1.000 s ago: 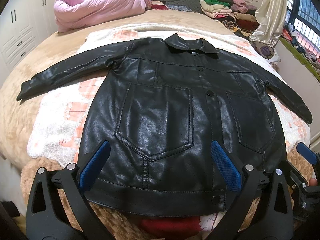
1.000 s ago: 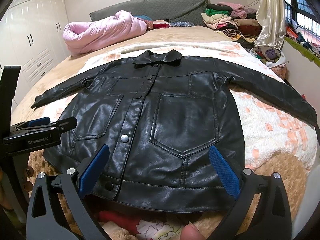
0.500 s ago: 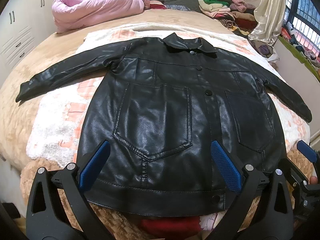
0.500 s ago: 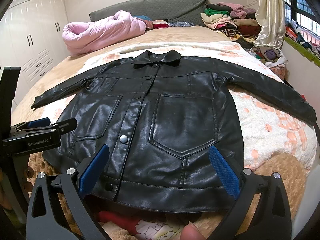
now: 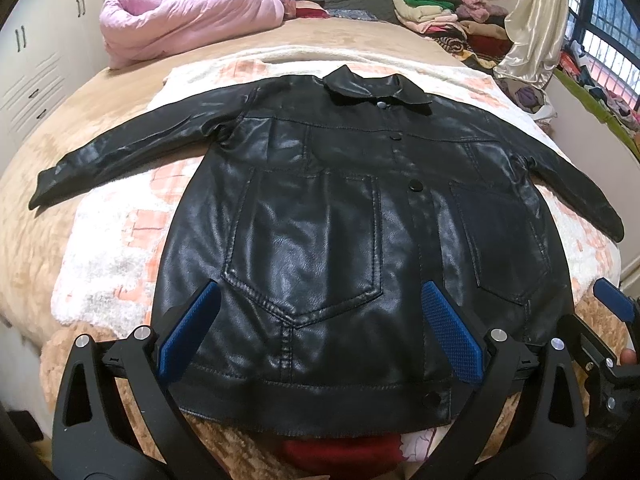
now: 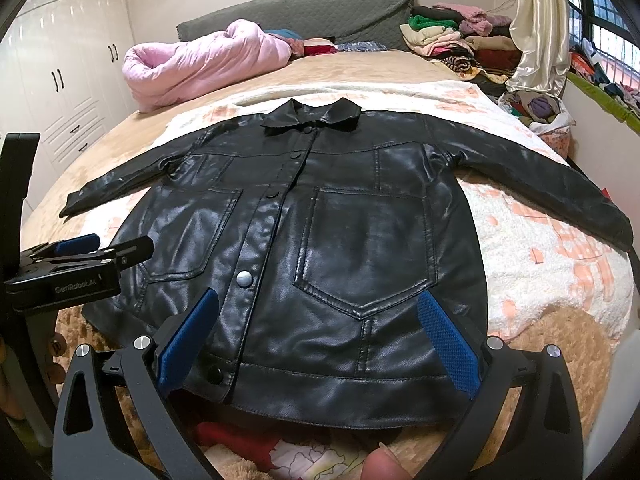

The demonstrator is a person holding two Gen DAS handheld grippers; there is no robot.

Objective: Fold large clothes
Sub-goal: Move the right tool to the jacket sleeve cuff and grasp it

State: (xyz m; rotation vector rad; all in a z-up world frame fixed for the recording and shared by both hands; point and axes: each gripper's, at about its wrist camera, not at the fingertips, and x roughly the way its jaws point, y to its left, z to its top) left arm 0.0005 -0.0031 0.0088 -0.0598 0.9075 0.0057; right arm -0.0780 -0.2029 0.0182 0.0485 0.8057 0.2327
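Lying flat, jacket (image 5: 340, 216) spreads beyond both spread-wide tools' tips.

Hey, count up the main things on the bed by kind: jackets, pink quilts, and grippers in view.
Black jacket: 1
Pink quilt: 1
Grippers: 2, the left gripper and the right gripper, both open above the jacket's hem
Total: 4

Jacket (image 5: 320, 216) flat on blanket (image 5: 108, 248), quilt (image 5: 188, 12) behind
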